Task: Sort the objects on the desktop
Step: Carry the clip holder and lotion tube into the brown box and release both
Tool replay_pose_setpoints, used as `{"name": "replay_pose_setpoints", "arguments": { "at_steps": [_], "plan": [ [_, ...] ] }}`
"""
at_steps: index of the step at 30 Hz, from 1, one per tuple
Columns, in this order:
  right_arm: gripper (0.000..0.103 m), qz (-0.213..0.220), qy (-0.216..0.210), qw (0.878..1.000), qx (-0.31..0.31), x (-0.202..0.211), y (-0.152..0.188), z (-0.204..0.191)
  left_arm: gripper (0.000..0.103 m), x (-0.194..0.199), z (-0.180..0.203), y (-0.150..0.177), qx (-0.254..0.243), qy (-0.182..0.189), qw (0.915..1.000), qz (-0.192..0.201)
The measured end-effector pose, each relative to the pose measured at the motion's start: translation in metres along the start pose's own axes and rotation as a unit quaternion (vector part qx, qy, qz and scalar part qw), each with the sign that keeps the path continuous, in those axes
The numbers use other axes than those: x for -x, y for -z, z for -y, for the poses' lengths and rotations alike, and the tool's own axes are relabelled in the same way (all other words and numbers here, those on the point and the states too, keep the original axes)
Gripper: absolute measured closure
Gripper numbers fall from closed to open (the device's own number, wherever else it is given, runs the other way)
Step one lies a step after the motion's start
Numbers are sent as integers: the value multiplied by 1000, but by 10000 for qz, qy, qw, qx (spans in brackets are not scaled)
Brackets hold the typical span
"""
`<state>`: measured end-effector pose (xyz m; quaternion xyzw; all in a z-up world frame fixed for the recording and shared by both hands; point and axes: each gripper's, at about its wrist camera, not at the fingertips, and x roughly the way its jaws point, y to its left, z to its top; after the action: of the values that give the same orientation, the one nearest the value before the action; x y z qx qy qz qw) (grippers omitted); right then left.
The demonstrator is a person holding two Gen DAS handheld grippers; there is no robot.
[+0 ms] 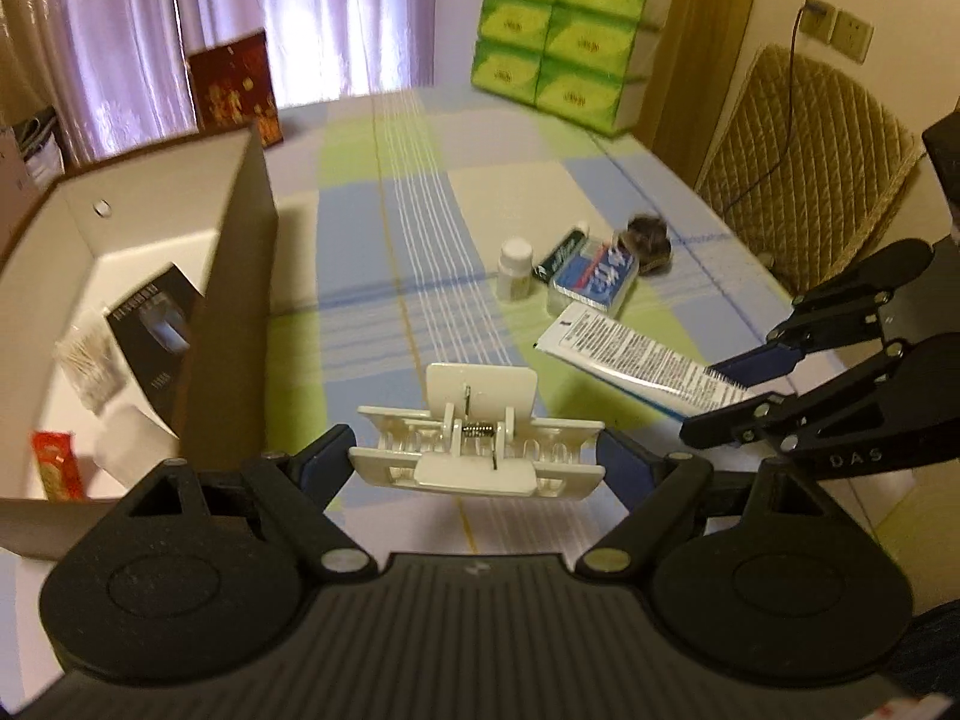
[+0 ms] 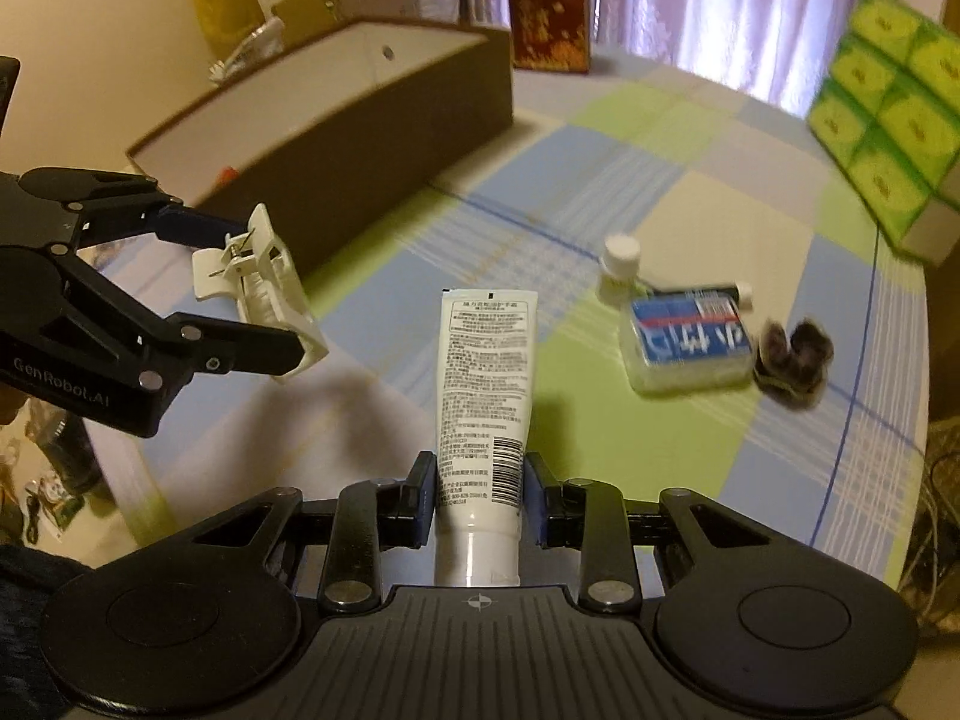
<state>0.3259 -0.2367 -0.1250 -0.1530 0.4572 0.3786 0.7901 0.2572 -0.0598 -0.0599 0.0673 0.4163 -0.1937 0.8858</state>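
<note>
My left gripper (image 1: pixel 477 459) is shut on a white plastic clip (image 1: pixel 477 450), held above the checked tablecloth beside the brown box. The right wrist view shows that gripper (image 2: pixel 264 294) at the left, with the clip (image 2: pixel 264 288) between its fingers. My right gripper (image 2: pixel 479 498) is shut on a white tube with black print (image 2: pixel 485 384), its crimped end pointing away. In the left wrist view the right gripper (image 1: pixel 714 393) holds the tube (image 1: pixel 636 363) at the right. A small white bottle (image 1: pixel 515 269), a dark green stick (image 1: pixel 561 255), a blue-labelled clear box (image 1: pixel 594 282) and a dark furry item (image 1: pixel 648 237) lie further off.
An open brown box (image 1: pixel 240 276) at the left holds a black carton (image 1: pixel 153 324), cotton swabs and a red packet (image 1: pixel 57 462). Green tissue packs (image 1: pixel 564 36) stand at the table's far end, beside a red box (image 1: pixel 234 87). A woven chair (image 1: pixel 804 180) is at the right edge.
</note>
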Motion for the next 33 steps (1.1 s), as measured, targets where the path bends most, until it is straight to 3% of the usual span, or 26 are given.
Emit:
{"name": "replay_pose_setpoints", "arguments": {
  "at_steps": [8,17,24,33],
  "plan": [
    [76,318,-288,9989,173,6,-32,-34,18,44,-35,-8,116,-311,9987,377],
    [76,523,-734,9953,343,-14,-81,-86,18,73,-109,-9,418,-910,9931,609],
    [76,660,-913,9933,255,-44,-139,-116,18,71,-172,-21,439,-1172,9902,620],
    [76,681,-666,9954,120,-95,-212,-123,18,35,-239,-49,449,-1051,9925,437]
  ]
}}
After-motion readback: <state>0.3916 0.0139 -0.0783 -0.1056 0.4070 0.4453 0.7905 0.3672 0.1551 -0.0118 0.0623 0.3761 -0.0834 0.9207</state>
